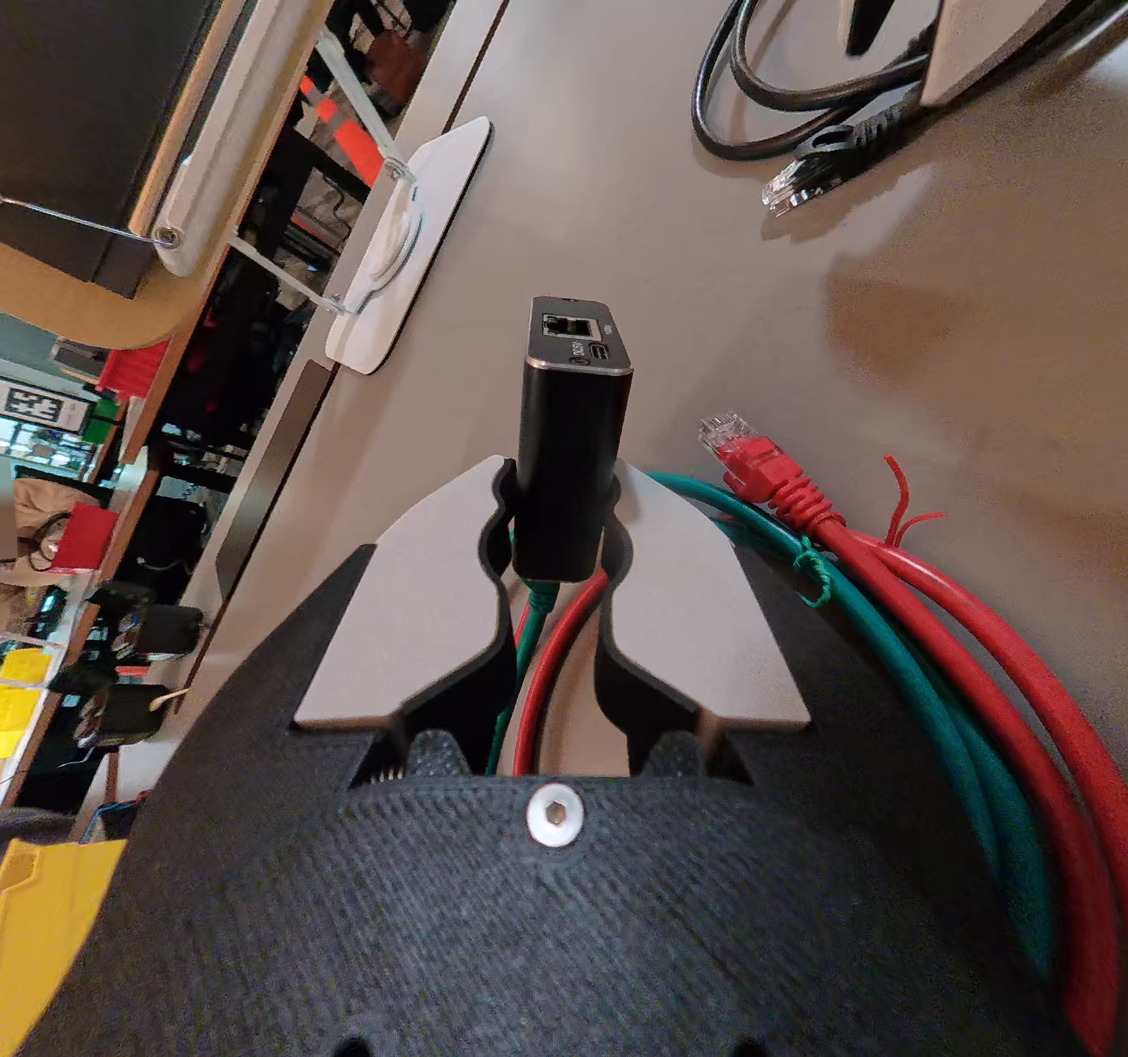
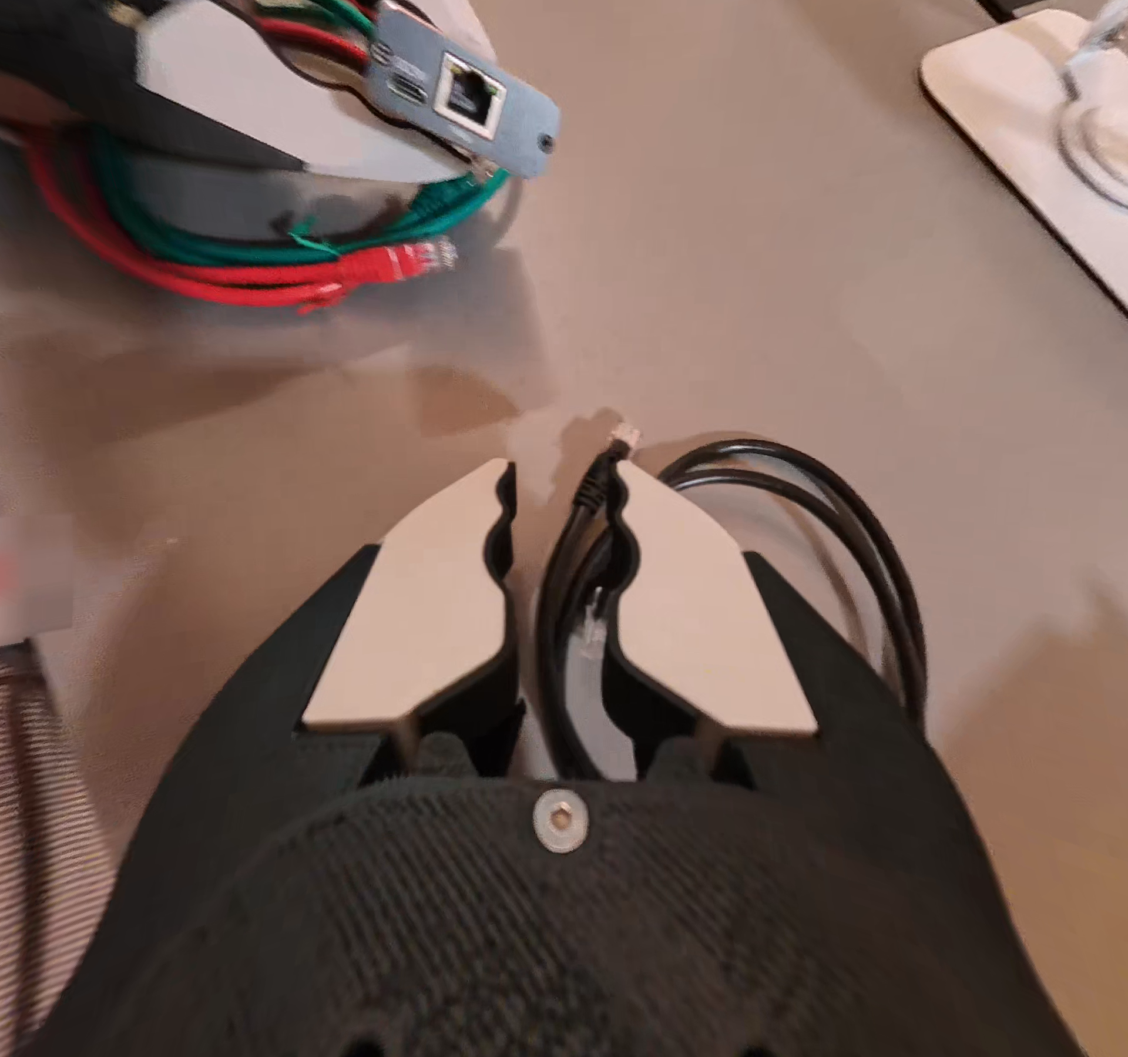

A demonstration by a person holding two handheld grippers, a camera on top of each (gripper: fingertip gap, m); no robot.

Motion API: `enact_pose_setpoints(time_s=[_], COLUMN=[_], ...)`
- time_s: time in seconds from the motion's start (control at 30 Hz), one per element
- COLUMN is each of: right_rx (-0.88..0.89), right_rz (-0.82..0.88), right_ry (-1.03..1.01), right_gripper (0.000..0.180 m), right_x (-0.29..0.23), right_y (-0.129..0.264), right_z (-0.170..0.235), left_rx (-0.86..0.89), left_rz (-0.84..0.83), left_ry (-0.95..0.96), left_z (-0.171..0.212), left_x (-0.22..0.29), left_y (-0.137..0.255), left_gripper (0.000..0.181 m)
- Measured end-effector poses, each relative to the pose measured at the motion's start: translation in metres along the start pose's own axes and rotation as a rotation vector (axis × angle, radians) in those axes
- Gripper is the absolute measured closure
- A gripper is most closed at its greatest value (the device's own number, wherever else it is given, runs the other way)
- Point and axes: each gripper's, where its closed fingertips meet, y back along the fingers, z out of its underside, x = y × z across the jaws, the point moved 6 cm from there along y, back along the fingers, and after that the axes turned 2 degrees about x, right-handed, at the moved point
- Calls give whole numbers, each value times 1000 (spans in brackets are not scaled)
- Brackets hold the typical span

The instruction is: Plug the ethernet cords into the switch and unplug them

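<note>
Over the grey worktop point(image 2: 763, 246), left tongs point(image 1: 564, 478) are clamping the switch point(image 2: 467, 94) at eleven o'clock from right tongs point(image 2: 564, 472), gaping astride the black cord's plug point(image 2: 595, 484).

The table point(image 2: 763, 246) lies bare between the two grippers, a wide lane running from the right gripper point(image 2: 564, 472) toward 11 o'clock up to the switch point(image 2: 470, 94). The switch's end port faces that lane unblocked. Under the switch, coiled green cord point(image 2: 256, 246) and red cord point(image 2: 378, 264) crowd the 10 o'clock side. The black cord point(image 2: 854, 515) loops at 2 o'clock beside the right gripper. A white monitor base point(image 2: 1001, 130) blocks the far 1 o'clock corner.
</note>
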Motion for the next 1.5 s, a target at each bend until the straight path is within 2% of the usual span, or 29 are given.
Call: enact_pose_setpoints(time_s=[0.1,0.2,0.23,0.43,0.57,0.7,0.87,1.03,1.23,1.5], right_rx=[-85,-46,-42,-38,-17,94,130,181,171,175], right_rz=[4,-39,-29,-38,-71,-129,-295,-354,-345,-327], right_ry=[-42,-88,-75,-52,7,94,111,118,62,19], right_gripper=[155,157,165,166,167,168,168,168,168,168], right_x=[5,5,7,5,-1,-13,-30,-38,-40,-37], right_y=[-14,-20,-20,-20,-18,-6,9,30,32,31], right_z=[12,17,18,18,17,11,11,9,4,2], left_rx=[28,55,60,70,49,27,-6,12,21,7], left_rz=[13,23,27,69,71,34,-42,-117,-100,-91], left_ry=[27,56,63,59,-14,-112,-345,-564,-611,-650], left_z=[1,1,1,5,6,6,-4,-26,-41,-43], left_x=[-2,-5,-5,-1,6,11,20,34,50,56], left_y=[3,5,6,5,2,0,6,12,7,7], left_gripper=[156,156,156,155,155,156,156,156,156,156])
